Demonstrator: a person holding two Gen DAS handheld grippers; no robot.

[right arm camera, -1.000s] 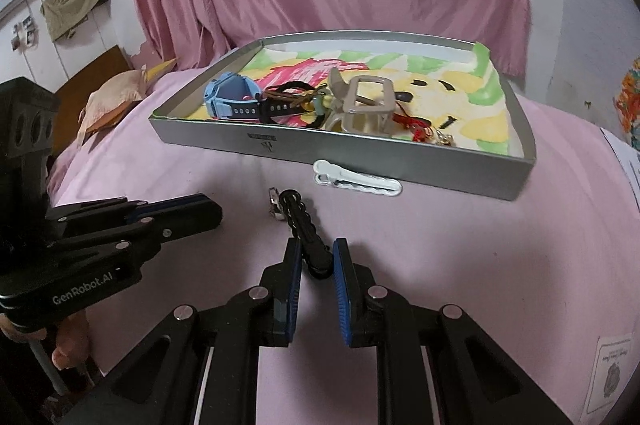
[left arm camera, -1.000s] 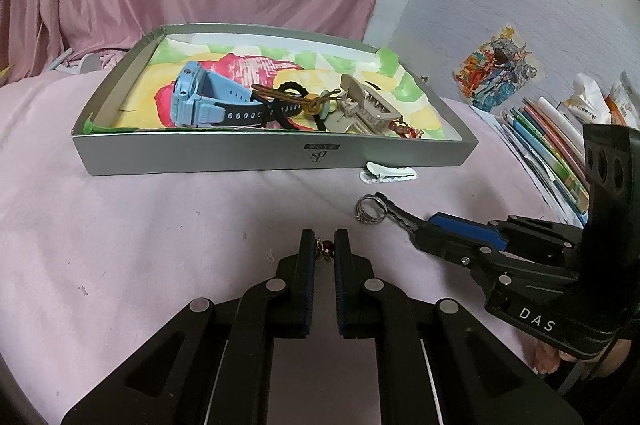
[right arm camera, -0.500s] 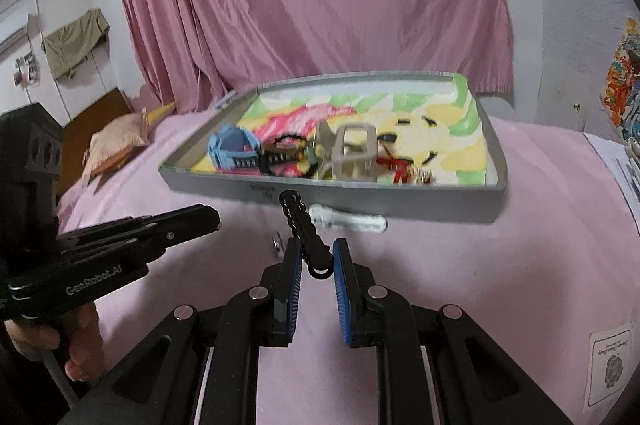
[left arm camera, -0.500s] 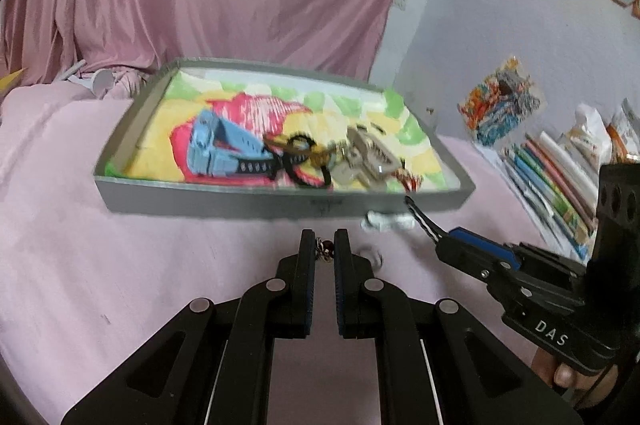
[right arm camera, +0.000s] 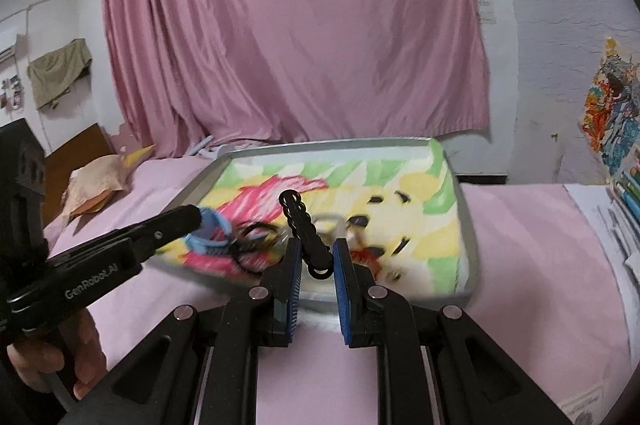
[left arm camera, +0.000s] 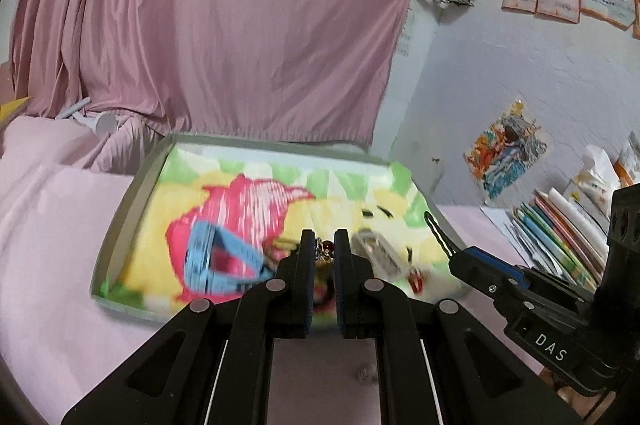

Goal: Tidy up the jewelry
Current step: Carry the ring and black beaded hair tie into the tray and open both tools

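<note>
Bedsheet (right arm camera: 520,245) pink | curtain (left arm camera: 240,25) pink | left fingers (left arm camera: 306,249) pinch earring (left arm camera: 326,251) | right fingers (right arm camera: 340,253) pinch black clip (right arm camera: 304,225)

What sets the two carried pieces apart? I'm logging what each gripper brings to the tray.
The left gripper pinches a tiny charm with a red bead, barely showing between its fingers; the right gripper pinches a long black hair clip that juts well past its fingers. The charm is red and gold, the clip plain black. Both are held over the tray.
</note>
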